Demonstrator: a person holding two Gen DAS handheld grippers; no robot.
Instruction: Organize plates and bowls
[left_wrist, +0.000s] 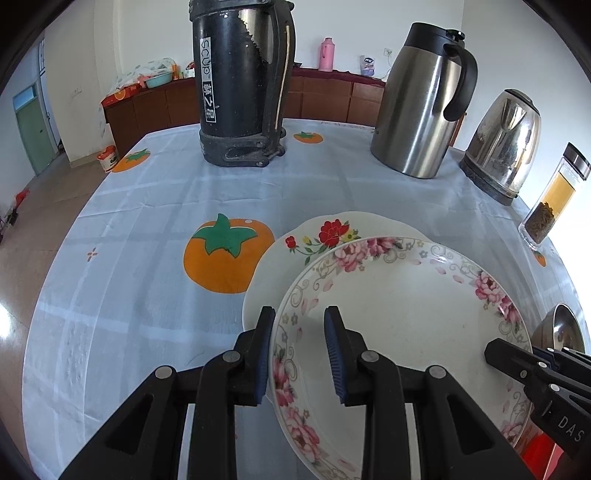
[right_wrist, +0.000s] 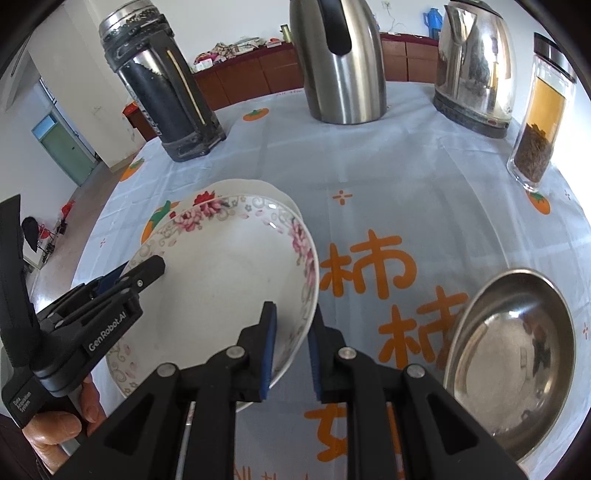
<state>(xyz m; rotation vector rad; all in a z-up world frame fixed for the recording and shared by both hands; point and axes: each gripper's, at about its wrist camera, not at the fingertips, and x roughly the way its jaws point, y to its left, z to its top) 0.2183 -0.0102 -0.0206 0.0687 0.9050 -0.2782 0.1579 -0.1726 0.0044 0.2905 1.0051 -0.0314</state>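
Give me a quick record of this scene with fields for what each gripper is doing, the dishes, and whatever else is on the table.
left gripper: straddles the near-left rim of the pink-flower plate, pads not plainly pressing
right gripper: clamped on that plate's right rim
plate below: red-flower plate on the tablecloth, partly under the held plate
bowl: steel bowl, empty, right of the plates
back of table: black flask, steel carafe, electric kettle, glass tea bottle

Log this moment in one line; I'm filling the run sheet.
left gripper: gripping pink-flowered plate rim | right gripper: gripping opposite rim | below: red-flowered plate | steel bowl: untouched
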